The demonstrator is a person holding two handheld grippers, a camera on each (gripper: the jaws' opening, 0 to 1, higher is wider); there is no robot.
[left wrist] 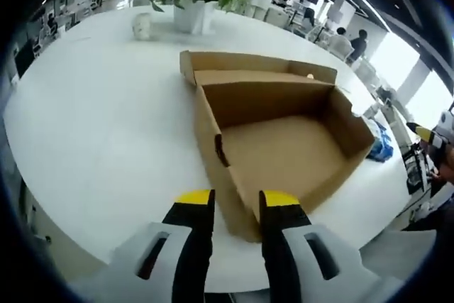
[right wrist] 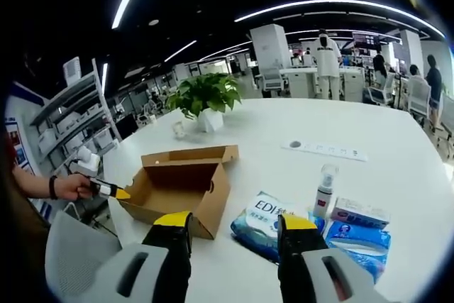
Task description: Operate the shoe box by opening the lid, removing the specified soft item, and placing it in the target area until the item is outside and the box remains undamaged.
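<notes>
- My left gripper [left wrist: 237, 200] rises from the bottom centre of the left gripper view, its yellow-tipped fingers [left wrist: 196, 198] apart and holding nothing, poised just over the near corner of the shoe box [left wrist: 280, 143].
- The shoe box lies open in the middle of that frame on the white table [left wrist: 99, 118], its lid folded back toward the top; what I can see of the inside is bare cardboard.
- In the right gripper view, that same left gripper [right wrist: 108, 190] sits at the left edge, held in my hand [right wrist: 71, 186], its tip right at the box's [right wrist: 181, 186] near rim.
- My right gripper [right wrist: 235, 226] comes up from the bottom centre of its own view, held well back from the box, fingers wide apart and empty.
- Between and just beyond those fingers lies a soft blue-and-white packet [right wrist: 266, 219]; to its right are a spray bottle [right wrist: 324, 191], a small carton [right wrist: 358, 212] and another blue packet [right wrist: 358, 240].
- A potted plant [right wrist: 206, 101] stands on the table beyond the box, at upper centre-left of the frame.
</notes>
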